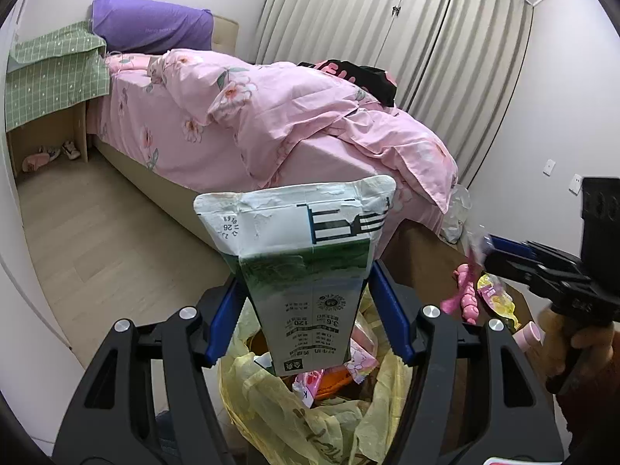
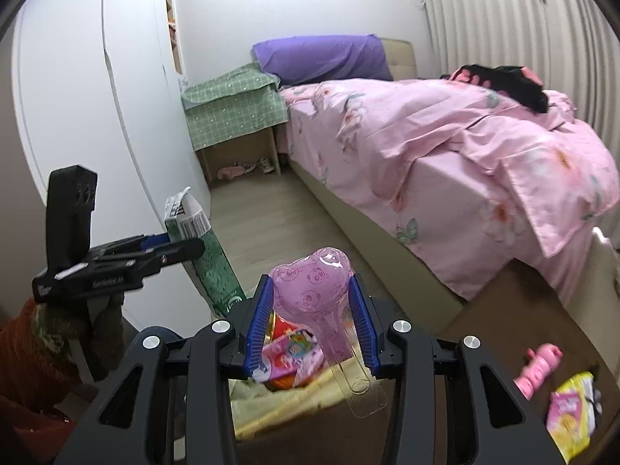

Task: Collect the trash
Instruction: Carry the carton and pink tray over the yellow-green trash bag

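My left gripper (image 1: 306,294) is shut on a green and white milk carton (image 1: 302,255), held above the yellow trash bag (image 1: 310,414) that holds several wrappers. The carton also shows in the right wrist view (image 2: 201,248), in the left gripper (image 2: 170,250). My right gripper (image 2: 312,290) is shut on a clear pink plastic blister package (image 2: 310,283) over the edge of the bag (image 2: 271,399). The right gripper shows at the right in the left wrist view (image 1: 488,248).
A brown table (image 2: 484,329) carries a pink toy (image 2: 538,368) and a yellow snack packet (image 2: 573,410). A bed with a pink quilt (image 1: 271,116) stands ahead. A green-covered nightstand (image 1: 50,77), white wardrobe (image 2: 97,97) and curtains (image 1: 407,38) surround the wood floor (image 1: 97,240).
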A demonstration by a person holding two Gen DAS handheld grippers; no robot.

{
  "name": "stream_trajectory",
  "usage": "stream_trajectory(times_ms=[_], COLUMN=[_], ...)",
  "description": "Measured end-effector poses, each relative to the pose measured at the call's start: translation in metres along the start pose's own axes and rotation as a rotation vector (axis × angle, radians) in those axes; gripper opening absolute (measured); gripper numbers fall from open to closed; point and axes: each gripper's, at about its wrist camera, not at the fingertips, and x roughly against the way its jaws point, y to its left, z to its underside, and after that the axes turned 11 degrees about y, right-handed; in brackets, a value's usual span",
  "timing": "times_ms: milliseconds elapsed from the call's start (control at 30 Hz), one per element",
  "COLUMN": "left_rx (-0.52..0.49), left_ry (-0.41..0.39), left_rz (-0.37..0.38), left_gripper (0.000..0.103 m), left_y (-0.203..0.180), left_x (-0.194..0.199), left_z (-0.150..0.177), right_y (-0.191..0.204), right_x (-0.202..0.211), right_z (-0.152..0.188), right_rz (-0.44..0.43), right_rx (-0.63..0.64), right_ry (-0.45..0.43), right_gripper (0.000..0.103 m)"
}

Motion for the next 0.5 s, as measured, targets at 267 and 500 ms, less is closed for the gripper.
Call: stream_trajectory(times_ms=[267,500], left_rx=[-0.005,-0.087], left_ry=[0.044,0.209], left_rz=[0.041,0.024], left_gripper=[0.060,0.060], left_y=[0.006,-0.004], left_x=[-0.036,-0.091], left_z=[0.004,0.038], right_y=[-0.011,-0.016], right_x=[-0.037,-0.082], right_z=[-0.021,-0.020], right_rz=[-0.053,-0.100], right_rx=[-0.027,-0.045], right_ry=[0.023,0.109], right_gripper=[0.038,0.038])
